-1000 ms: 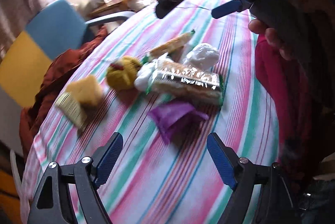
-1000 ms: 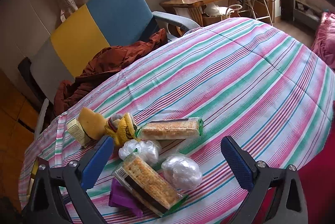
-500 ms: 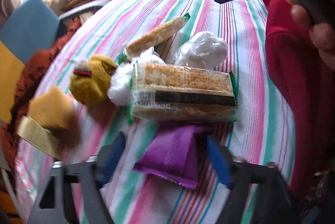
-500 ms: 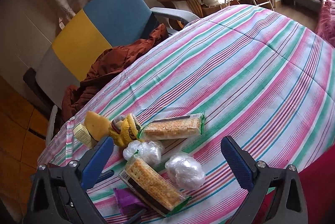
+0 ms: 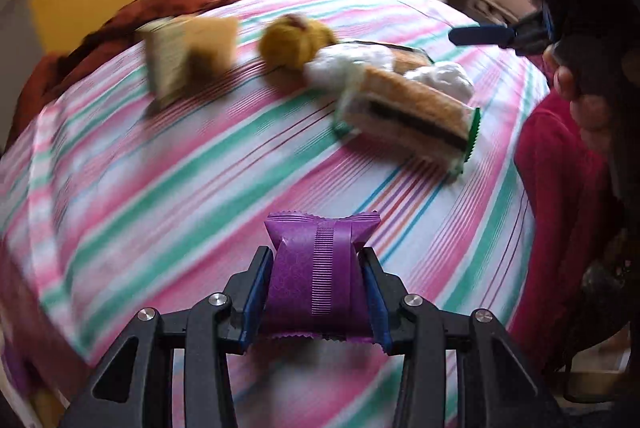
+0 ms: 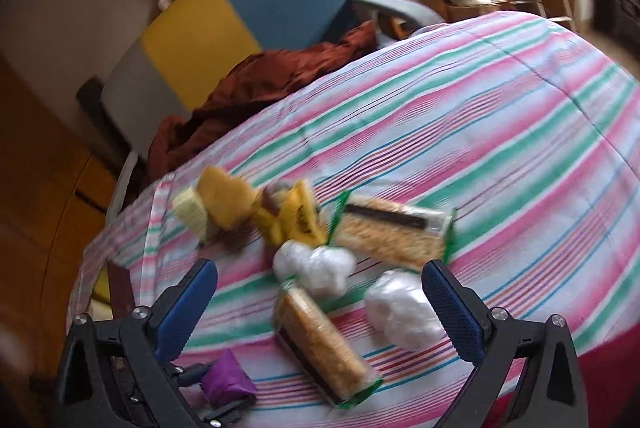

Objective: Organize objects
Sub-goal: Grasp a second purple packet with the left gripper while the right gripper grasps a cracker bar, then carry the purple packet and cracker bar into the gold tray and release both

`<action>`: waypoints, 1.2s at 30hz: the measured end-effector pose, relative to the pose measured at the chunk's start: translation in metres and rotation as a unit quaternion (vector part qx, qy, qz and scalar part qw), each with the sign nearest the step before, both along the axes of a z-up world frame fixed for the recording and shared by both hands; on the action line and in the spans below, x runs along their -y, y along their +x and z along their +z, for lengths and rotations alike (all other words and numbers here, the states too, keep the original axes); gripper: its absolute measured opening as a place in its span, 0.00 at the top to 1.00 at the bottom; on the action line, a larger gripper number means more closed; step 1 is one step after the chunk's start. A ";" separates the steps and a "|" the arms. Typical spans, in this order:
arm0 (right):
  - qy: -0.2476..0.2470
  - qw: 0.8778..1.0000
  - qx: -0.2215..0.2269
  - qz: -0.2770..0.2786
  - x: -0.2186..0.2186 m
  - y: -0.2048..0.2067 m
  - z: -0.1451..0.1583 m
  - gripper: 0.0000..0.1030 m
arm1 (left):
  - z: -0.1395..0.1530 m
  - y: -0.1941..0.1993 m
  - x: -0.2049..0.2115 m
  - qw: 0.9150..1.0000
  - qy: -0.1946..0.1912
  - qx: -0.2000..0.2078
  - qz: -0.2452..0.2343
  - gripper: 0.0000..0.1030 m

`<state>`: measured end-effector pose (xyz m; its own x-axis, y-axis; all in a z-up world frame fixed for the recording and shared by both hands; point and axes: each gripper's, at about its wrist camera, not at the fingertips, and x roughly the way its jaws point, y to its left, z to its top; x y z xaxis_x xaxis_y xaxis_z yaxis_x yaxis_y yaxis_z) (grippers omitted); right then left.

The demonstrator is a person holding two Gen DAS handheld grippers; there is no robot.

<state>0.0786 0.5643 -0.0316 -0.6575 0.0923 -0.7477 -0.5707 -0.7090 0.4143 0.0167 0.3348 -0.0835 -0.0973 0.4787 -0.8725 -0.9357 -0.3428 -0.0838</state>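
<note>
Between the blue pads of the left gripper point(image 5: 316, 292), whose jaws have just been closing, a small purple foil snack packet point(image 5: 318, 268) is sitting clamped above the pink-and-green striped desk cloth point(image 5: 168, 188). Ahead of it to the right, a clear-wrapped cracker pack point(image 5: 408, 116) is lying. The right gripper point(image 6: 320, 312) is hovering with jaws wide apart over another cracker pack point(image 6: 320, 344).
</note>
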 end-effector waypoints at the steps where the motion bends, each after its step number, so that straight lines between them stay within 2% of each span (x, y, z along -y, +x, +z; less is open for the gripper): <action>1: 0.005 1.000 0.007 0.017 0.006 -0.006 -0.001 0.01 | -0.001 -0.001 0.009 1.000 0.005 0.002 0.012 0.57; 5: 0.022 0.996 0.053 0.062 0.021 -0.021 -0.013 0.15 | -0.002 -0.002 0.026 0.999 0.015 0.001 0.035 0.57; 9: 0.041 0.987 0.119 0.104 0.037 -0.035 -0.031 0.19 | -0.002 -0.001 0.029 0.999 0.019 0.003 0.047 0.57; 12: 0.066 0.978 0.149 0.129 0.050 -0.040 -0.038 0.19 | -0.002 -0.003 0.030 0.998 0.021 0.008 0.055 0.57; 16: 0.118 0.958 0.215 0.147 0.065 -0.049 -0.053 0.23 | -0.003 -0.007 0.036 0.996 0.038 0.030 0.073 0.57; 18: 0.130 0.952 0.235 0.148 0.066 -0.051 -0.059 0.31 | -0.005 -0.009 0.034 0.995 0.043 0.042 0.080 0.57; 19: 0.137 0.949 0.245 0.146 0.066 -0.051 -0.062 0.40 | -0.004 -0.008 0.034 0.995 0.043 0.043 0.081 0.57; 20: 0.142 0.946 0.255 0.145 0.065 -0.052 -0.065 0.43 | -0.004 -0.005 0.036 0.995 0.043 0.037 0.079 0.57; 24: 0.136 0.948 0.240 0.161 0.066 -0.051 -0.065 0.53 | -0.006 -0.002 0.029 0.996 0.039 0.016 0.076 0.57; 25: 0.130 0.951 0.223 0.172 0.068 -0.051 -0.061 0.59 | -0.006 -0.002 0.029 0.996 0.040 0.015 0.079 0.58; 28: 0.120 0.955 0.175 0.205 0.076 -0.051 -0.051 0.63 | -0.005 0.000 0.035 0.995 0.045 0.014 0.086 0.58; 33: 0.122 0.940 0.213 0.237 0.083 -0.059 -0.070 0.62 | -0.003 0.005 0.040 0.995 0.040 -0.002 0.090 0.60; 36: 0.135 0.937 0.215 0.239 0.086 -0.059 -0.069 0.61 | 0.005 0.010 0.049 0.995 0.047 -0.008 0.089 0.60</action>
